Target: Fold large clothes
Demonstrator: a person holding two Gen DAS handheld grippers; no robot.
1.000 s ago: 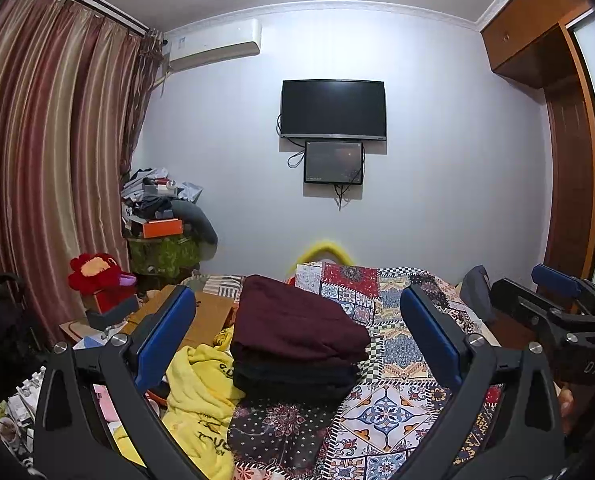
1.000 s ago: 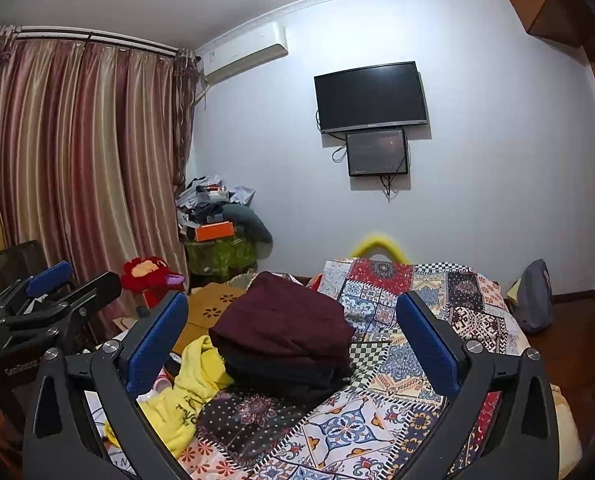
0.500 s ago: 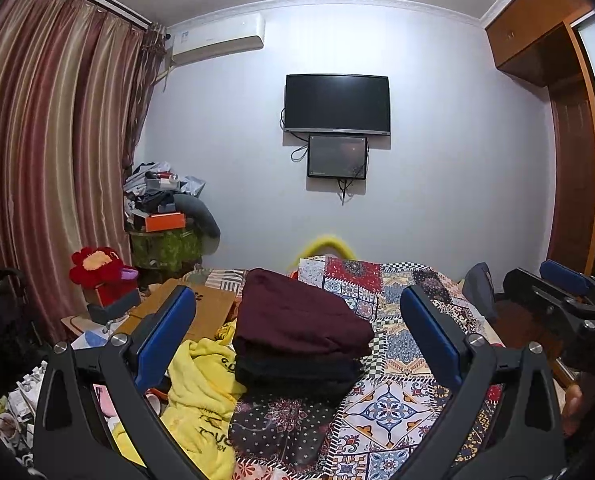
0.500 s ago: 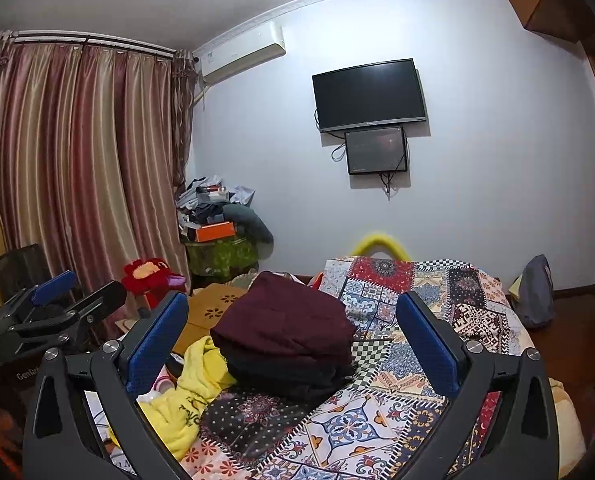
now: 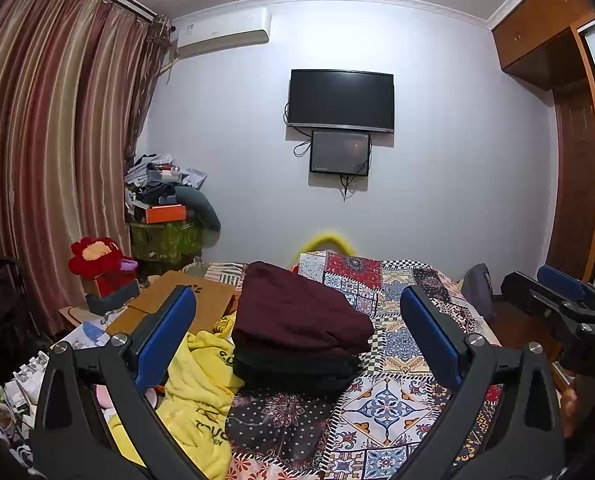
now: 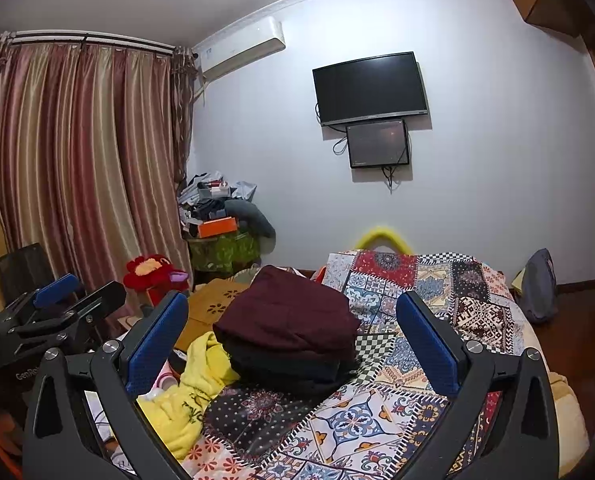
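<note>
A folded maroon garment (image 5: pixel 297 308) lies on top of a stack of folded dark clothes (image 5: pixel 297 364) on the patchwork bed cover (image 5: pixel 381 400). The stack also shows in the right wrist view (image 6: pixel 285 316). A crumpled yellow garment (image 5: pixel 201 396) lies to its left, also in the right wrist view (image 6: pixel 193 392). My left gripper (image 5: pixel 297 340) is open and empty, held above the bed before the stack. My right gripper (image 6: pixel 293 340) is open and empty too. Each gripper appears at the edge of the other's view.
A cardboard box (image 5: pixel 177 300) and a red plush toy (image 5: pixel 97 256) stand left of the bed. A cluttered green table (image 5: pixel 165 236) is by the striped curtain (image 5: pixel 57 160). A TV (image 5: pixel 341 100) hangs on the far wall. A wardrobe (image 5: pixel 577 160) is at right.
Both grippers have tilted slightly upward and drifted a little; the stack sits slightly lower in view. Both stay open and empty. The clothes have not moved.
</note>
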